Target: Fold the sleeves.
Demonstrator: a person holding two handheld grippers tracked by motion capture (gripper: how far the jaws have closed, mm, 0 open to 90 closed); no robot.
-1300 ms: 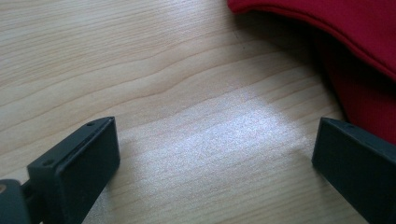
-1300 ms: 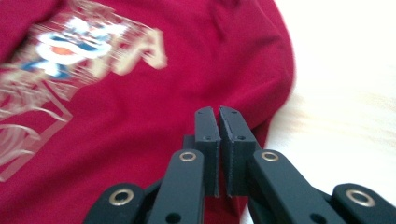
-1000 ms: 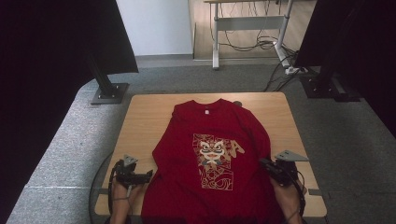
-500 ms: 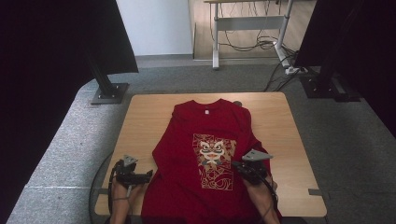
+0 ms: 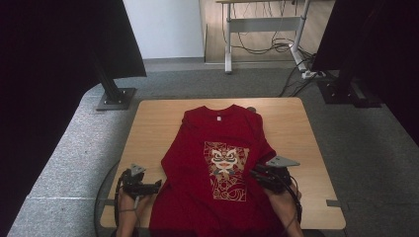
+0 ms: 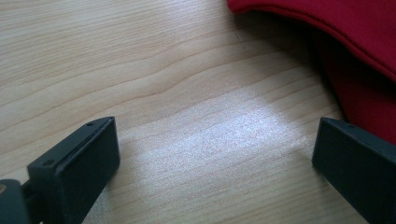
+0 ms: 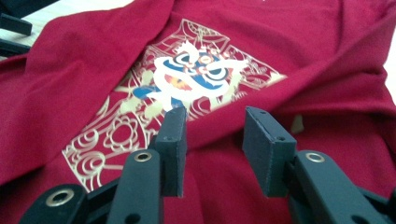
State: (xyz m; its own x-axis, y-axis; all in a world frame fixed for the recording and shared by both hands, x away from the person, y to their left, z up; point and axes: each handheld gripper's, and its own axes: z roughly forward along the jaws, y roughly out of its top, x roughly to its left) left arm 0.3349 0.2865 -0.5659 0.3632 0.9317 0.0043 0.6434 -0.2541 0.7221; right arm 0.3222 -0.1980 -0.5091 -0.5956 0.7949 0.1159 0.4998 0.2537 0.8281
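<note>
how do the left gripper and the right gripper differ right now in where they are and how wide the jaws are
The left gripper sits at the red T-shirt's left edge, over bare table; the right gripper sits over the shirt beside the lion print. The left's jaws stand wide apart; the right's stand narrower and have just been opening, with nothing pinched between them. Both point inward and hold nothing.

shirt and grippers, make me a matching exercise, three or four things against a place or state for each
Things:
1. shirt
2. left gripper
3. right gripper
4. table

Places or states:
A. jaws wide apart over bare wood, beside the shirt's edge
B. pale wood, lying under everything
C. red, spread flat, lion print facing up
D. jaws partly open, over a fold of red cloth

Pairs: 1-C, 2-A, 3-D, 4-B
</note>
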